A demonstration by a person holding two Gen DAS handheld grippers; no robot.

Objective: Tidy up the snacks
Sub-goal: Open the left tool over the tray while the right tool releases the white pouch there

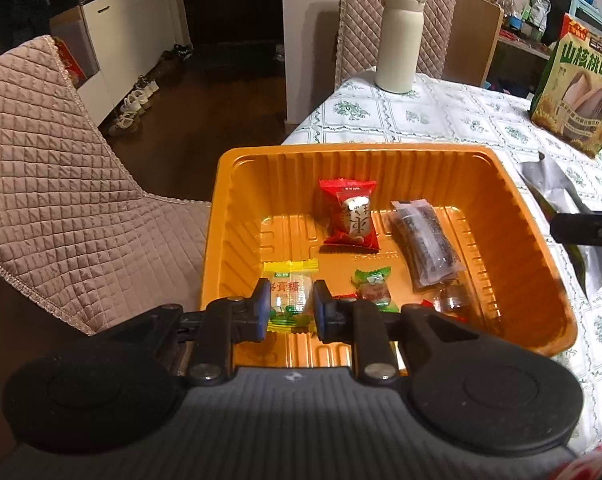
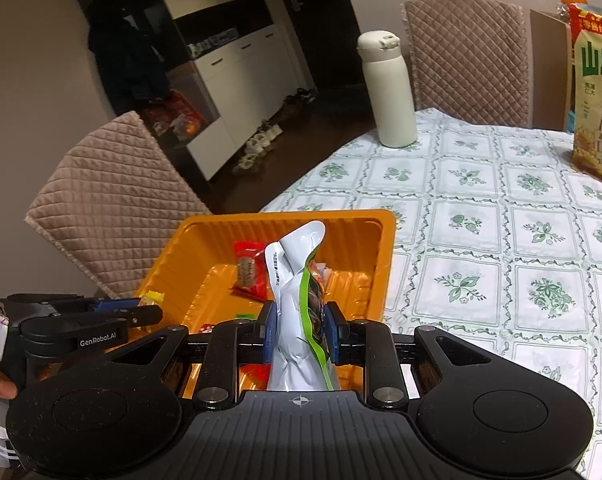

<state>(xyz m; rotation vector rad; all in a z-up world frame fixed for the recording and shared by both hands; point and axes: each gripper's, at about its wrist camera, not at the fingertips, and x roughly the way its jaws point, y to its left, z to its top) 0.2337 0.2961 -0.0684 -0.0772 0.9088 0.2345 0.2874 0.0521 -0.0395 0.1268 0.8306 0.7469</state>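
An orange plastic tray (image 1: 541,264) (image 2: 385,264) sits at the table's left edge. Inside lie a red wrapped snack (image 1: 351,216) (image 2: 251,268), a clear pack of dark bars (image 1: 427,246) and a green-ended candy (image 1: 375,286). My left gripper (image 1: 291,304) is shut on a yellow-ended candy (image 1: 289,294) and hovers over the tray's near left part. The left gripper (image 2: 141,310) also shows at the left of the right wrist view. My right gripper (image 2: 301,330) is shut on a crumpled silver and green snack pouch (image 2: 293,308), held upright over the tray's near right side.
A cream bottle (image 1: 399,38) (image 2: 389,92) stands at the far table edge. A big green seed bag (image 1: 577,92) (image 2: 597,100) stands far right. Quilted chairs (image 1: 61,168) (image 2: 101,200) flank the table. A floral tablecloth (image 2: 501,240) covers the table to the right.
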